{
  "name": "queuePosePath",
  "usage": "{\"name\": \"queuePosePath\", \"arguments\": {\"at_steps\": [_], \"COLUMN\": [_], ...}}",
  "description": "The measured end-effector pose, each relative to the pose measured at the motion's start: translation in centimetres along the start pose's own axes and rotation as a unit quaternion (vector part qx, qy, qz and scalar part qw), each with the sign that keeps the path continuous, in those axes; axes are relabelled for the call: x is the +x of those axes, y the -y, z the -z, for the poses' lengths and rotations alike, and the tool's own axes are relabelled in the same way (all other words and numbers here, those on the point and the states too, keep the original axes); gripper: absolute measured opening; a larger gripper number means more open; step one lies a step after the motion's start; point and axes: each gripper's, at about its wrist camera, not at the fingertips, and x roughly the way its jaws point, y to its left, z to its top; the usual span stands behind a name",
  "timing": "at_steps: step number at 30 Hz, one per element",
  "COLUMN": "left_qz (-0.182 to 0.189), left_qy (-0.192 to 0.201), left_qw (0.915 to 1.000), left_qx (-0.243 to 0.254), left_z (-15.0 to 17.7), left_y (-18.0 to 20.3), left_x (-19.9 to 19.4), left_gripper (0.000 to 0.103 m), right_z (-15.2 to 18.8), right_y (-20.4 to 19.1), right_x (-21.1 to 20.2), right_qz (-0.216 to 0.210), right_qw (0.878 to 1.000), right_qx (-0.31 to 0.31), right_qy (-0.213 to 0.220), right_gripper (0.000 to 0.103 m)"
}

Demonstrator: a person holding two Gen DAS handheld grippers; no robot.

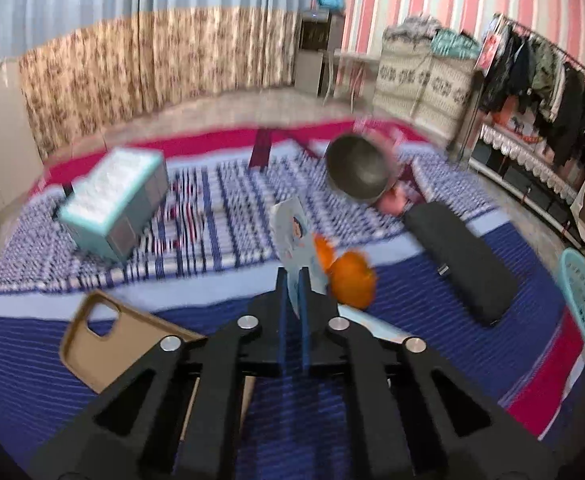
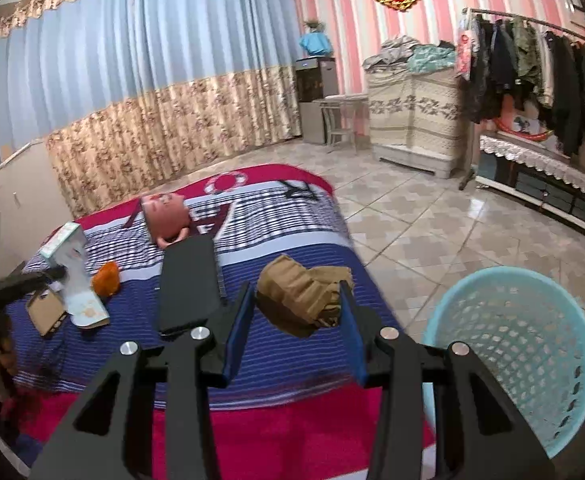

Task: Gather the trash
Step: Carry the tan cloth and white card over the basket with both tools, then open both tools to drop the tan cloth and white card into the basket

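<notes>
My left gripper (image 1: 292,280) is clenched on a thin pale-blue printed card wrapper (image 1: 296,236); pinched by one edge, it could slip. My right gripper (image 2: 298,304) hugs a crumpled brown paper wad (image 2: 304,296), loosely I think. The mesh turquoise basket (image 2: 516,356) waits beside the striped blanket (image 2: 292,216).

On the bed (image 2: 292,352), a long case (image 2: 188,284) lay between an orange peel (image 2: 106,278) at left and a crumpled paper bag (image 2: 304,300) at right; a basket (image 2: 532,364) stood on the floor beside the bed's right edge.
</notes>
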Motion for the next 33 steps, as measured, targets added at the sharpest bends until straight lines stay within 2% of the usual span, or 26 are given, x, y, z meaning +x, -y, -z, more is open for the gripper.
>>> {"name": "queuePosePath", "arguments": {"at_steps": [4, 6, 12, 18, 26, 33], "left_qz": [-0.019, -0.015, 0.004, 0.063, 0.136, 0.181], "left_qy": [0.059, 0.078, 0.109, 0.123, 0.119, 0.092], "left_qw": [0.9977, 0.996, 0.9911, 0.9845, 0.972, 0.9639], "left_qx": [0.028, 0.041, 0.076, 0.108, 0.151, 0.172], "left_z": [-1.6, -2.4, -3.5, -3.7, -1.5, 1.0], "left_y": [3.0, 4.8, 10.8, 18.7, 29.1, 36.6], "left_x": [-3.7, -5.0, -6.7, -6.9, -5.6, -3.3], "left_gripper": [0.0, 0.0, 0.0, 0.0, 0.0, 0.0], "right_z": [0.1, 0.0, -0.2, 0.6, 1.8, 2.4], "right_y": [2.0, 3.1, 7.2, 12.1, 18.1, 19.6], "right_x": [-0.8, -1.5, -3.0, -4.4, -5.6, -5.6], "right_qz": [0.021, 0.04, 0.089, 0.149, 0.193, 0.218], "right_qw": [1.0, 0.999, 0.995, 0.987, 0.975, 0.969], "right_qx": [0.009, 0.006, 0.019, 0.048, 0.108, 0.114], "right_qy": [0.008, 0.015, 0.028, 0.028, 0.021, 0.014], "right_gripper": [0.042, 0.042, 0.042, 0.042, 0.042, 0.042]}}
